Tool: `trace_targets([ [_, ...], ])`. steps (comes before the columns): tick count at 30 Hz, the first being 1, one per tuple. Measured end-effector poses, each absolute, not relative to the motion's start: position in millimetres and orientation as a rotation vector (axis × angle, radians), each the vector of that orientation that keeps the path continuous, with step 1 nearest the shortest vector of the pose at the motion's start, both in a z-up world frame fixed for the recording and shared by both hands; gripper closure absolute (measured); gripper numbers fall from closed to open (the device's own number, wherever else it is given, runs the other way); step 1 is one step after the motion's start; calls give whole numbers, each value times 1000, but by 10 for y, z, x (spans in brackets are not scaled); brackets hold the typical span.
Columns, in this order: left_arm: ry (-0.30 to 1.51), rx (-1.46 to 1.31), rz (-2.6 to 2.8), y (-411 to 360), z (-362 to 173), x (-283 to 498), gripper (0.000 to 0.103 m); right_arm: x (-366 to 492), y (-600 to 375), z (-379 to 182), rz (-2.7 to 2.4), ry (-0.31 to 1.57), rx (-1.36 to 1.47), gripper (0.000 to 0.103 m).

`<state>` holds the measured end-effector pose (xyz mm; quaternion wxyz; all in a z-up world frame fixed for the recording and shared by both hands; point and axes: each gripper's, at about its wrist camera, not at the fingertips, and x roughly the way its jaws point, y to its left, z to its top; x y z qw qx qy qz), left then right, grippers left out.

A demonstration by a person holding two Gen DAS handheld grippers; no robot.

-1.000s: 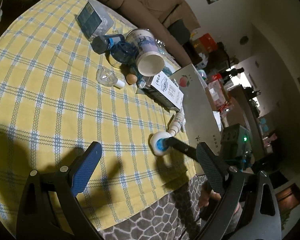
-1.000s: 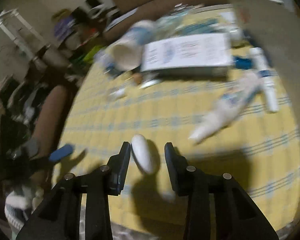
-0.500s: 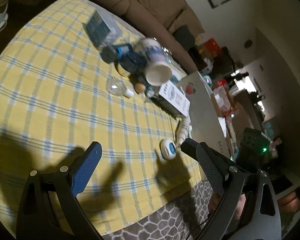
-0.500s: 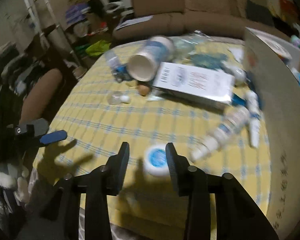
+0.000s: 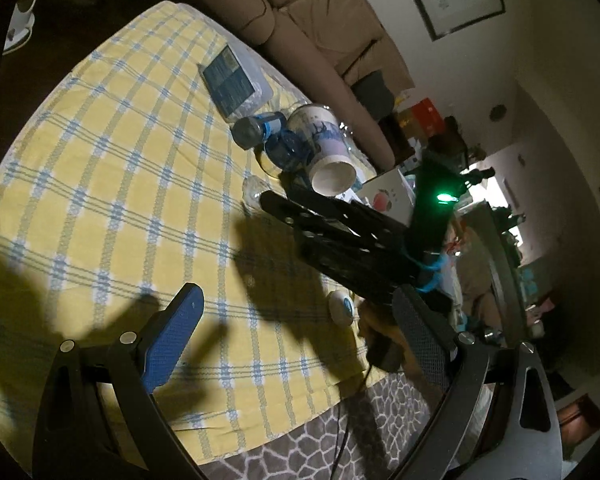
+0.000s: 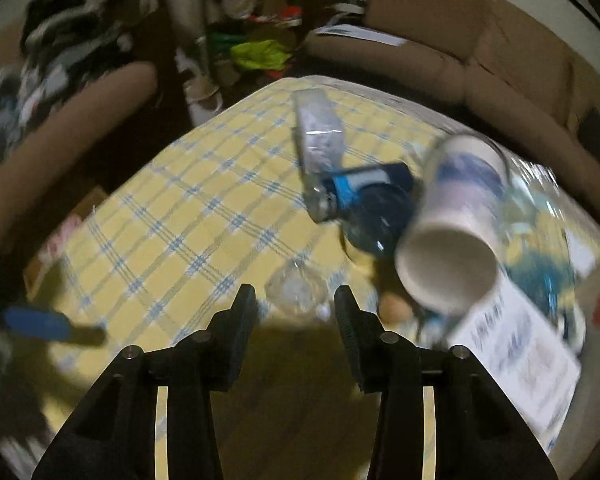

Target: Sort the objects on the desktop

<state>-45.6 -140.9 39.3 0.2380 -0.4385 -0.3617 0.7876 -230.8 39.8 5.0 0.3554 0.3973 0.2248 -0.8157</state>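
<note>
A small white round jar with a blue top [image 5: 341, 307] lies on the yellow checked tablecloth [image 5: 100, 184] near the front edge. My left gripper [image 5: 296, 312] is open and empty above the near table edge. My right gripper [image 6: 295, 304] is open and empty; it reaches across the table in the left wrist view [image 5: 266, 200]. Just ahead of its fingertips lies a small clear bottle with a white cap [image 6: 298, 294]. A white and blue cup [image 6: 452, 232] lies on its side with a dark blue bottle [image 6: 376, 216] beside it.
A clear box with a dark label [image 5: 234, 80] lies at the far side. A small brown egg-like ball [image 6: 396, 306] and a white printed carton [image 6: 516, 348] sit right of the clear bottle. A grey box [image 5: 384, 196] and a sofa [image 5: 320, 32] lie beyond.
My right gripper has let go of the white jar, which now lies on the cloth, and has swung forward to the clear bottle. The left gripper stayed open.
</note>
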Motion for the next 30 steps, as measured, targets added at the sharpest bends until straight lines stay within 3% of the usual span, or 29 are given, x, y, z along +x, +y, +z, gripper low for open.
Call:
trace_targets([
  [3, -1004, -1199, 2147, -1451, 382, -466, 9, -2407, 299, -68, -2067, 676, 1032, 61],
  [8, -1003, -1197, 2139, -1433, 388, -494, 9, -2467, 305, -143, -2037, 627, 1080, 67],
  [15, -1019, -1198, 2108, -1341, 356, -480, 9, -2205, 778, -53, -2054, 243, 1195, 67],
  [19, -1013, -1219, 2087, -1216, 294, -508, 9, -1903, 1021, -10, -2015, 128, 1226, 67],
  [23, -918, -1260, 2094, -977, 257, -539, 10, -1621, 1137, 40, -2040, 183, 1224, 65],
  [25, -836, -1282, 2113, -840, 255, -541, 23, -1428, 1238, 98, -2068, 236, 1200, 58],
  [30, -590, -1298, 2198, -503, 286, -540, 24, -1054, 1518, 283, -2119, 316, 1141, 56],
])
